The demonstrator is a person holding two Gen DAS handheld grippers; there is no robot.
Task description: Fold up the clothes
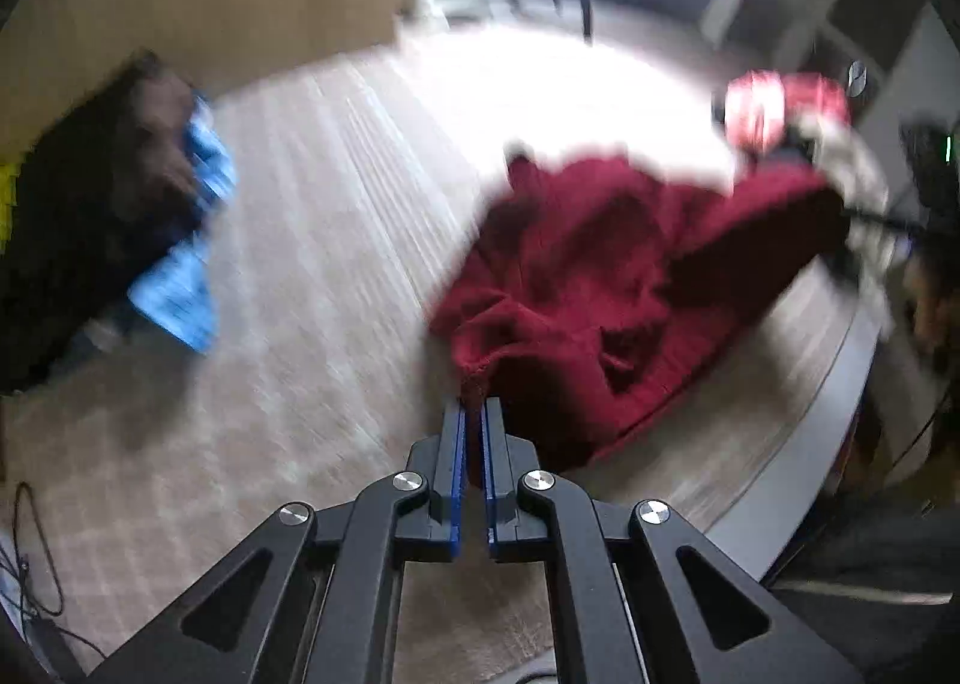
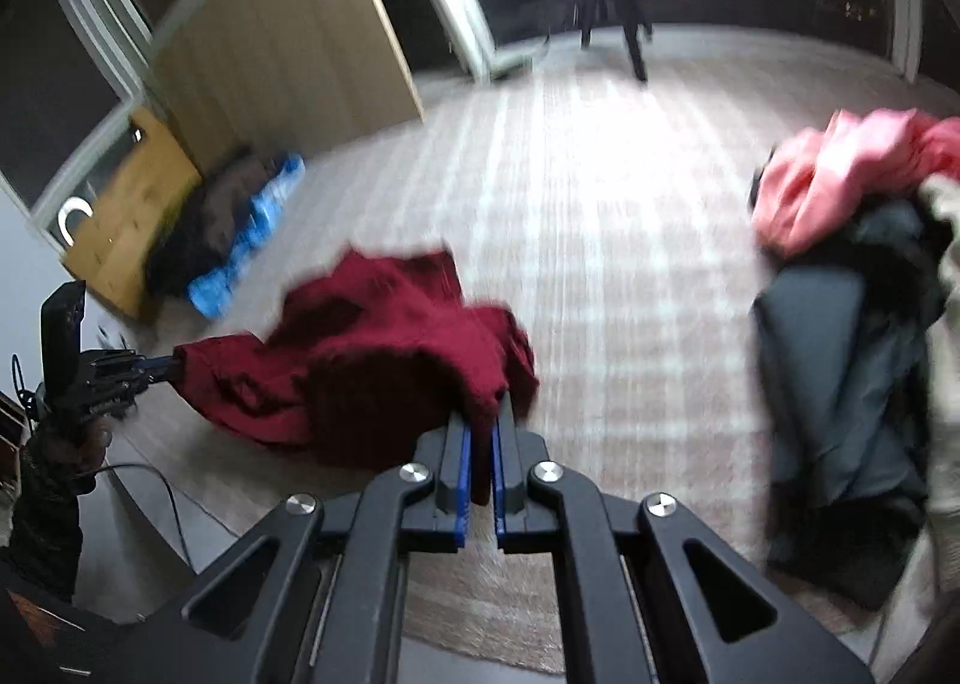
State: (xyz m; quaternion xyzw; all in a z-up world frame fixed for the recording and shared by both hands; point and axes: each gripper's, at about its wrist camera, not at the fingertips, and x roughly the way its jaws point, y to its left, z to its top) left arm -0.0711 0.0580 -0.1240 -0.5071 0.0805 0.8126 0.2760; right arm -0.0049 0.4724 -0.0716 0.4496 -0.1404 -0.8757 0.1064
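Note:
A dark red knitted garment (image 1: 612,276) hangs stretched between my two grippers above a pale striped table top (image 1: 336,240). My left gripper (image 1: 474,405) is shut on one bunched edge of it. My right gripper (image 2: 483,420) is shut on the opposite edge of the garment (image 2: 384,348). The left gripper also shows at the left of the right wrist view (image 2: 162,365), holding the cloth's far end. The right gripper shows blurred at the right in the left wrist view (image 1: 840,228). The frames are motion-blurred.
A pile of clothes, pink (image 2: 840,174) over dark grey (image 2: 840,384), lies on the table's right side. A dark brown and blue pile (image 2: 234,228) lies at the far left by a wooden cabinet (image 2: 276,42). The table's near edge (image 1: 828,402) curves close by.

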